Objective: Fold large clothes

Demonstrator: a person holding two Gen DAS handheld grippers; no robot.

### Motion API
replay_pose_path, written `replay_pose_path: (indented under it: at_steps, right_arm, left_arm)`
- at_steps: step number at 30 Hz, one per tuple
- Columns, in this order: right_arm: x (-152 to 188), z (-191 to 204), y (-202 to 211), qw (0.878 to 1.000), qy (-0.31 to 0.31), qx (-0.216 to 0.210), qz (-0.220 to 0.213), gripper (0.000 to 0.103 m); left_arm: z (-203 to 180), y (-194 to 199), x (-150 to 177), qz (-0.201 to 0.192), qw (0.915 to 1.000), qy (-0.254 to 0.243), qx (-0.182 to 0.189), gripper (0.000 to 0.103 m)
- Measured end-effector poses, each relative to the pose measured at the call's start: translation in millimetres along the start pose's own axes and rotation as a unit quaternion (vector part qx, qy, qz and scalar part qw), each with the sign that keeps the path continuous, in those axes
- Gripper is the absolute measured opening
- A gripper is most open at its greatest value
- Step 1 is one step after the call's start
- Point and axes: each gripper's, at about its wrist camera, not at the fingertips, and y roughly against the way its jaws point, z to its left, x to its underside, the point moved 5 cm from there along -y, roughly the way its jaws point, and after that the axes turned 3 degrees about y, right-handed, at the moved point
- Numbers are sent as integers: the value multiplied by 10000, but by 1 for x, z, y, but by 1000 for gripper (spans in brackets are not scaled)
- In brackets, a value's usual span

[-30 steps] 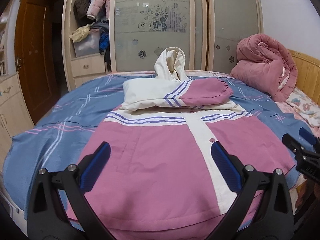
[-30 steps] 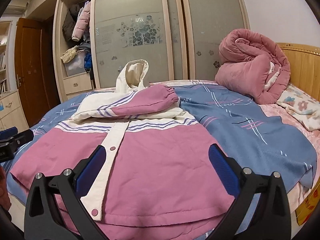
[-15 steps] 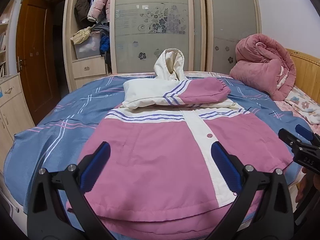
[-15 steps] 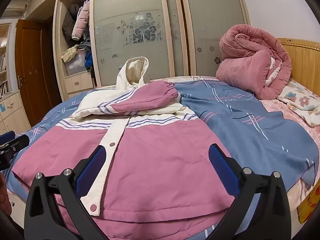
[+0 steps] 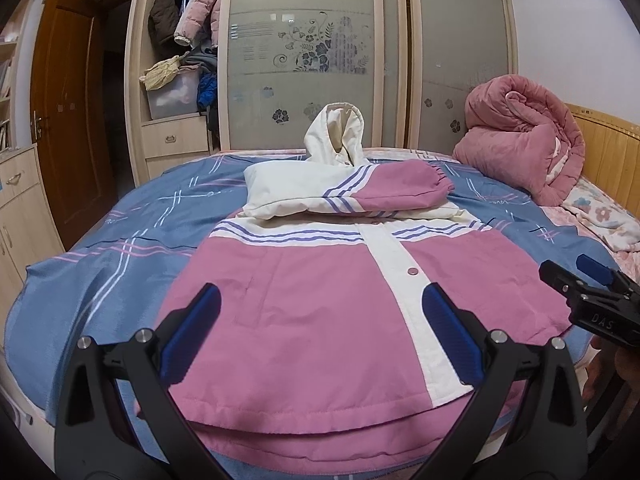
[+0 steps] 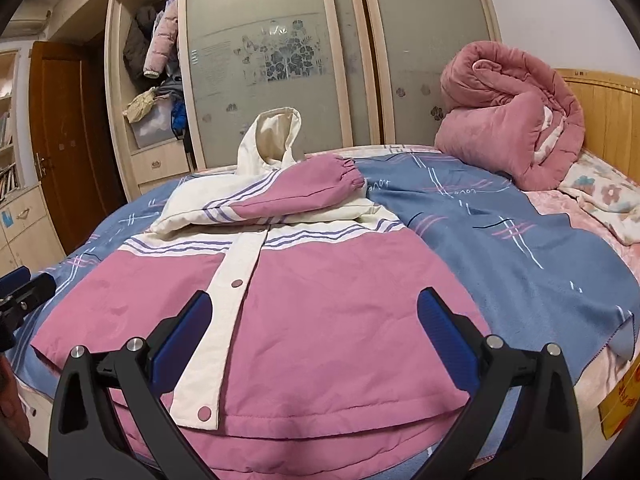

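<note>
Pink-and-cream padded jacket (image 5: 320,312) flat on blue bedsheet (image 5: 120,240), sleeves folded across chest.
We see left gripper (image 5: 320,336) and right gripper (image 6: 312,332) both spread, grasping nothing.

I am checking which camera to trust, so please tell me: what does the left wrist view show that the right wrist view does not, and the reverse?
Only the left wrist view shows the right gripper, at its right edge, beside the pink and cream hooded jacket.

Only the right wrist view shows the left gripper, at its left edge, and a yellow item hanging at the bed's near right corner.

Both show the jacket flat on the blue plaid bedsheet, sleeves folded across the chest, the rolled pink quilt, the frosted glass wardrobe doors, and open blue-padded fingers holding nothing.
</note>
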Motion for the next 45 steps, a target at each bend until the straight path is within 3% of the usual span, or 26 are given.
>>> replay_pose_path:
  at_steps: [5, 10, 12, 17, 22, 31, 39, 45]
  right_arm:
    - [-1, 1, -9, 9997, -230, -64, -14, 102]
    - [-12, 9, -22, 9962, -594, -635, 61, 91]
    - [-26, 13, -32, 9900, -932, -1044, 161, 89]
    - [-88, 41, -73, 9849, -744, -1547, 205, 74]
    - [-175, 87, -177, 9767, -539, -1998, 568, 68]
    - [-257, 105, -371, 9815, -623, -1500, 1018, 63]
    - [-276, 106, -486, 9850, -628, -990, 1268, 63]
    - [-286, 113, -547, 9806, -839, -1098, 1393, 63]
  left_arm:
    - [0, -16, 2, 127, 9998, 124, -25, 101]
    - [-5, -27, -8, 16, 9994, 338, 94, 101]
    - [-8, -31, -12, -59, 9992, 388, 124, 101]
    - [-6, -46, -18, -100, 9992, 372, 91, 101]
    - [4, -67, -20, 65, 9963, 838, 192, 101]
    - [-2, -81, -20, 83, 9968, 662, 437, 101]
    - [31, -100, -22, 242, 9941, 910, 541, 101]
    - [36, -112, -17, 468, 9919, 966, 680, 101]
